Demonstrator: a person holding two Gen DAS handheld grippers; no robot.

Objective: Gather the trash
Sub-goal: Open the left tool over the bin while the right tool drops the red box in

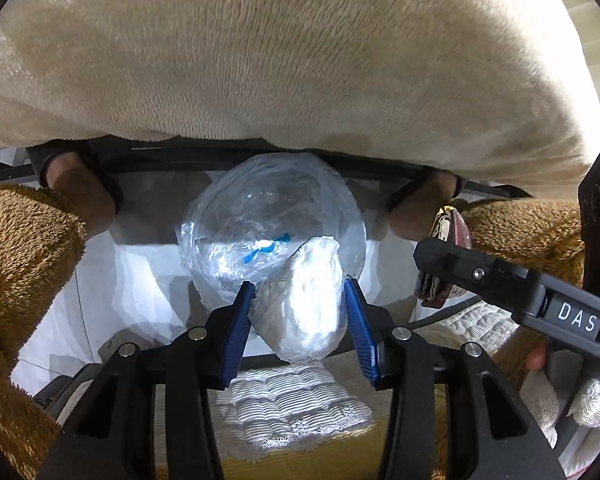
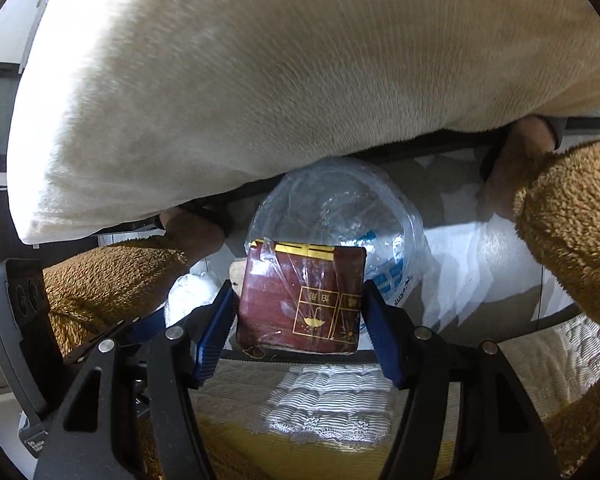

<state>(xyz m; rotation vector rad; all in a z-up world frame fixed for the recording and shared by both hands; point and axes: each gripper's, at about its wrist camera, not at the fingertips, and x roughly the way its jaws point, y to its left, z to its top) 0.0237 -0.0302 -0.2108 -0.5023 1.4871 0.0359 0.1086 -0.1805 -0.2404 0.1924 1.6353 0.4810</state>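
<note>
Clear bag (image 1: pixel 272 216) under cream cushion (image 1: pixel 280 48); left claw (image 1: pixel 298 312) grips white wad (image 1: pixel 312 304), right claw (image 2: pixel 298 316) grips maroon carton (image 2: pixel 300 300).

Home bedroom: plush pillow (image 1: pixel 284 52), lace-trimmed bedding (image 1: pixel 288 408).

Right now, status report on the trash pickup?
Left hand-held gripper shut on white wad. Right hand-held gripper grips maroon box. Clear bag ahead, cushion overhanging.

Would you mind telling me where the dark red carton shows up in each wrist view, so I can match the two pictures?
Left wrist view: the dark red carton is at the right, seen edge-on behind the right gripper.
Right wrist view: the carton is at centre, clamped between the blue jaws.
Shared landmark: the clear plastic bag under the cream cushion.
</note>
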